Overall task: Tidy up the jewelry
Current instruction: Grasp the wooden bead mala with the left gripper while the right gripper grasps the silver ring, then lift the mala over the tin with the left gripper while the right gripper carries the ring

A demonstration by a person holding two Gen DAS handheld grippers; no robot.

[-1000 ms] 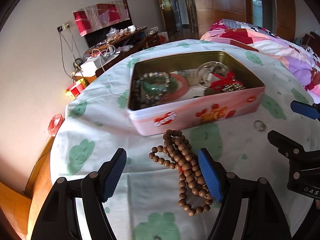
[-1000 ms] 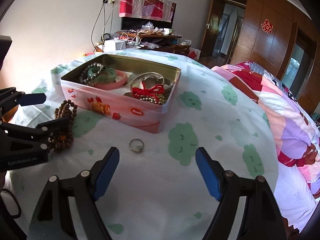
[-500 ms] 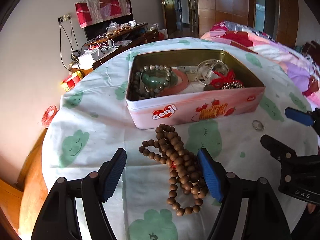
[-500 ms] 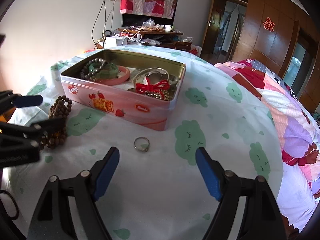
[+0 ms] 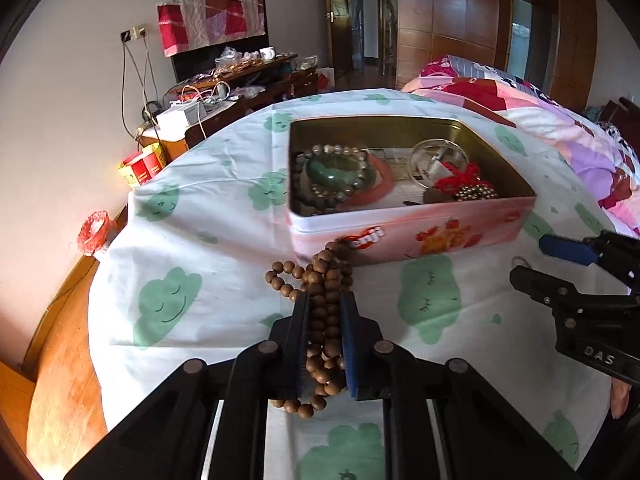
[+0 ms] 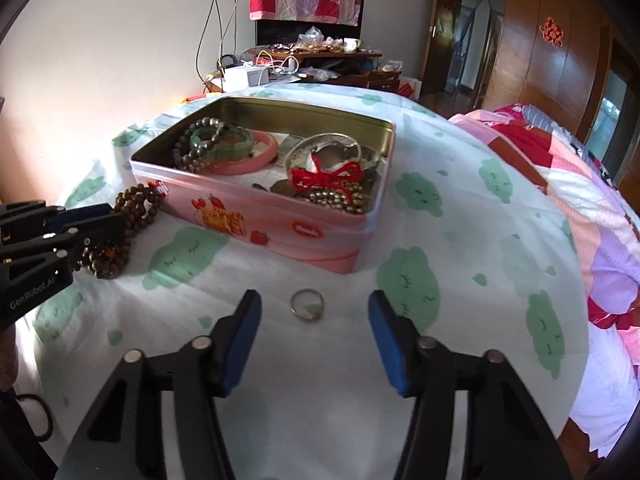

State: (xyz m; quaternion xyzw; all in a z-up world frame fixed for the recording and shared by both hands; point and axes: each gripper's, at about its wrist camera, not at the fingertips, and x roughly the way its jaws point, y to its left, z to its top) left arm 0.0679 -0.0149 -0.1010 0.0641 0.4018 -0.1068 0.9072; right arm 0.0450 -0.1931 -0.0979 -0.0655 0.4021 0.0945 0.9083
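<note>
The left gripper point(image 5: 325, 320) is closing on the beads point(image 5: 326, 276) by the tin point(image 5: 400, 236), hiding "Genji". The right gripper point(image 6: 314, 322) is closing around the ring point(image 6: 306, 305), not touching.

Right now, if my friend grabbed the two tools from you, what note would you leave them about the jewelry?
Left tool: jaws closing on the wooden bead strand, which lies on the tablecloth against the front of the pink tin.
Right tool: open and closing, with the silver ring flat on the cloth between its pads, not yet touched.
Done: the green bangle, pink bangle, red bow and gold beads are already in the tin.
Left: lift the bead strand into the tin, then grip the ring and put it in too.
</note>
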